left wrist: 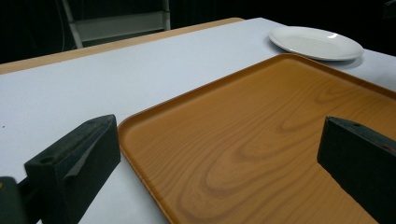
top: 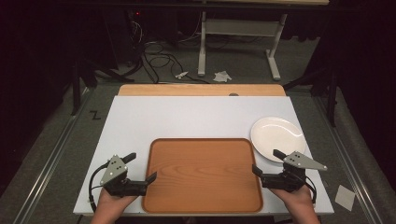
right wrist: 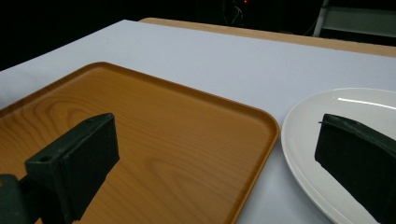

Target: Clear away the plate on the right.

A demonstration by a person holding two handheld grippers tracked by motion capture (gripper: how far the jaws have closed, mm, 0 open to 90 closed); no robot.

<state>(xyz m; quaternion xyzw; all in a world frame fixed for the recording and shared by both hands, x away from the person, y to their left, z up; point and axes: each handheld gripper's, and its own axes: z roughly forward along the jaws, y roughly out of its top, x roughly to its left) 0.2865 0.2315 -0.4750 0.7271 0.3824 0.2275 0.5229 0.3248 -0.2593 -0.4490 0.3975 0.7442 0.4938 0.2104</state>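
The tray (top: 203, 175) lay flat at the near edge of the white board (top: 196, 116), bare, with a gripper at each side. The left gripper (top: 140, 168) stood with its jaws spread wide and nothing between the pads; from its own view one jaw hung over the board and the other over the tray, so the tray's left rim ran between them. The right gripper (top: 266, 162) was just as wide open and empty, one jaw above the tray's right side and the other above the plate (top: 279, 138).

That plate worried me most. It sat just beside the tray's far right corner, close enough that I could not tell whether the two touched. If the right gripper closed where it hovered, I judged its outer jaw could catch the plate's rim and tip it or scrape it toward the board's edge.

The tray itself looked slick and shallow-rimmed. A pinch on the lip alone might slip off. And if one hand lifted ahead of the other, the tray would likely tilt and twist out of the grip.
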